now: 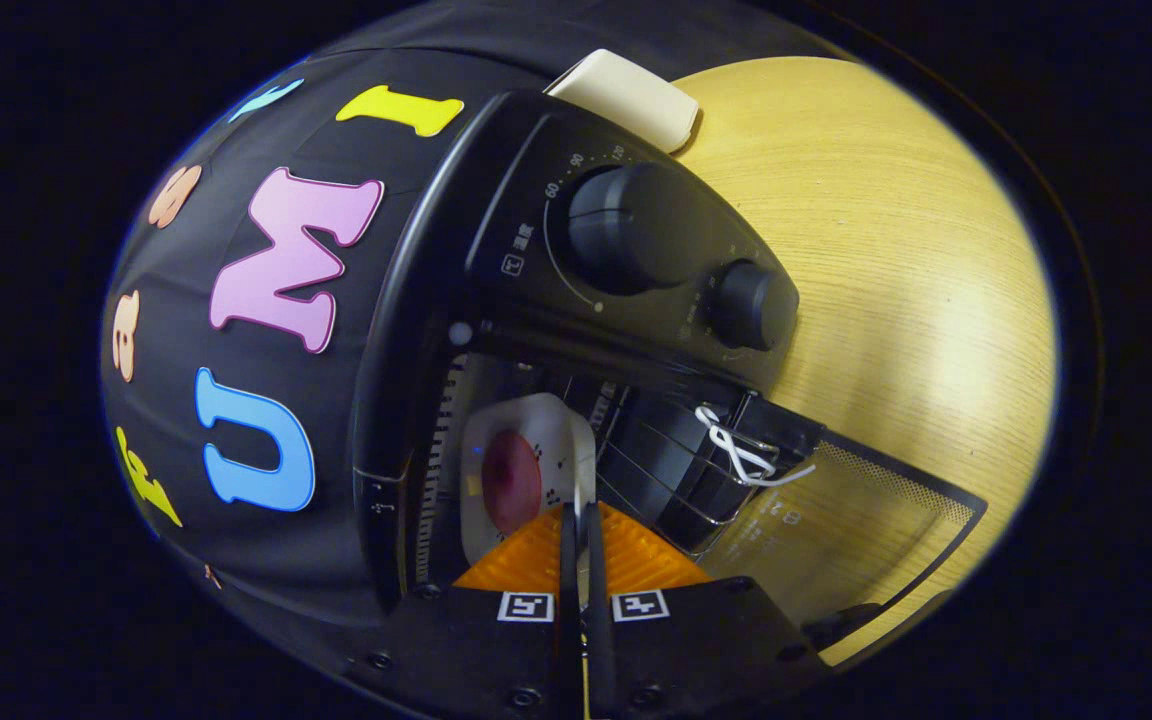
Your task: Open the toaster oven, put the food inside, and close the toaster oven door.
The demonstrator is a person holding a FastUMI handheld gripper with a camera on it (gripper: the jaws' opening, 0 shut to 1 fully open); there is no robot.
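The black toaster oven [536, 200] stands open, and the whole view is tilted sideways. Its glass door [866, 520] is folded down flat over the wooden table. A white plate [526, 440] carrying a dark red piece of food [511, 480] sits inside the oven cavity, beside the wire rack [656, 470]. My gripper [577, 512] reaches into the opening, its fingers almost together and pinching the plate's near rim. The part of the plate behind the fingers is hidden.
Two black knobs [626, 225] [751, 305] stick out from the oven's control panel, above the opening. A white tie [736, 450] is looped on the rack's edge near the door hinge. A cream-coloured object [626, 95] lies behind the oven. The wooden table [886, 250] stretches beyond.
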